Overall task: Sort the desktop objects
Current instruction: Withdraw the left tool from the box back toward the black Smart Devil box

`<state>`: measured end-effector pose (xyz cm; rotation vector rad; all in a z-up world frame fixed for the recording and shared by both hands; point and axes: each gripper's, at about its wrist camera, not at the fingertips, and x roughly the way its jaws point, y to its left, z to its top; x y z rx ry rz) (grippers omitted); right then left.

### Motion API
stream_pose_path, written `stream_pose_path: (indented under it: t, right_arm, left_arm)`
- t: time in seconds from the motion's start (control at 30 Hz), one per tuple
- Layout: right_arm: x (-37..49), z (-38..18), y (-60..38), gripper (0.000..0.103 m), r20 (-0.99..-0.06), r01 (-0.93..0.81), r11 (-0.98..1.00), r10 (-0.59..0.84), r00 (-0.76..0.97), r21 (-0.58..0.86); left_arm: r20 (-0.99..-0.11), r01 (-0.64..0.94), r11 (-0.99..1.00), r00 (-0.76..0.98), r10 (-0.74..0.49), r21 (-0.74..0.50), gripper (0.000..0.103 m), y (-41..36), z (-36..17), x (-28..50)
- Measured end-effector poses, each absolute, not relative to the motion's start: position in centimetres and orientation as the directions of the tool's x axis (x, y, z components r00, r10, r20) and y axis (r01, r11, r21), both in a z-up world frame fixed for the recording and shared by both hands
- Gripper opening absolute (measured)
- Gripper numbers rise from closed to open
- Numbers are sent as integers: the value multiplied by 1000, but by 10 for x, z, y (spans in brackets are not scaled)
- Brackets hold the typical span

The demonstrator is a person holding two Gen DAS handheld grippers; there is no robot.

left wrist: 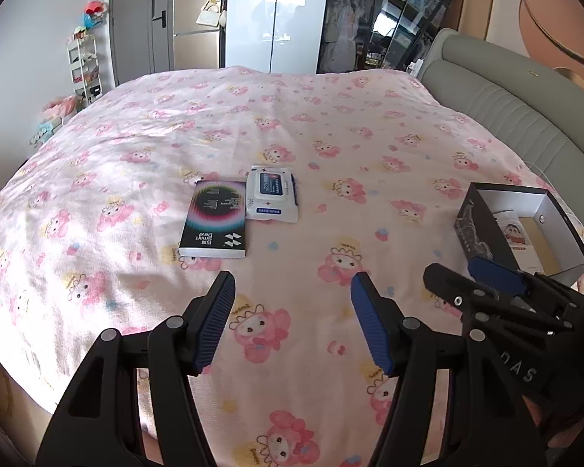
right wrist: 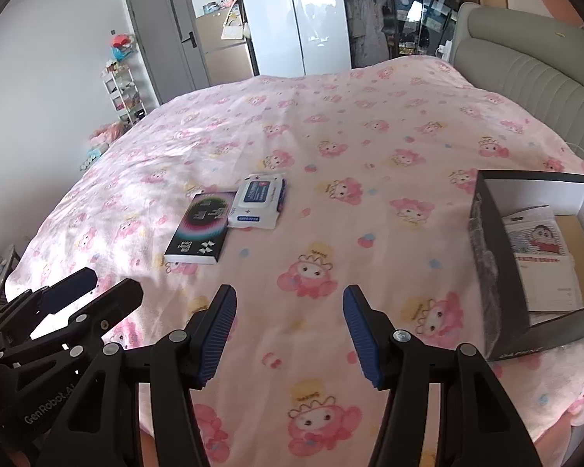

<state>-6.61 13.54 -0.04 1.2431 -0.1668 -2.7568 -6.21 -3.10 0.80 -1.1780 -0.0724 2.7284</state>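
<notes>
A black flat product box [left wrist: 214, 220] [right wrist: 200, 229] with a coloured ring print lies on the pink bedspread, edge to edge with a white wet-wipes pack [left wrist: 271, 194] [right wrist: 257, 200] on its right. At the right stands an open black storage box [left wrist: 475, 229] [right wrist: 486, 257] with a cartoon card [left wrist: 519, 231] [right wrist: 541, 237] inside. My left gripper [left wrist: 292, 284] [right wrist: 113, 280] hangs open over bare bedspread, short of the flat box. My right gripper [right wrist: 289, 295] [left wrist: 453, 268] is open too, with nothing between its fingers, left of the storage box.
The pink cartoon-print bedspread [left wrist: 331, 136] covers the whole bed. A grey-green padded headboard [left wrist: 506, 109] runs along the right. A white shelf rack [left wrist: 83, 66] and toys stand on the floor beyond the bed's left edge, with wardrobes behind.
</notes>
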Motion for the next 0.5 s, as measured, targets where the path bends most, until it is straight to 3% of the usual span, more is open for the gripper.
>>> stream_pose_path:
  t: [0.5]
  right_arm:
    - [-123,-27,87,53,-773,127,-983,-183,-607,133]
  left_arm:
    - [-731,-68,-988,-667,146,-136,63,-76,-16,-110]
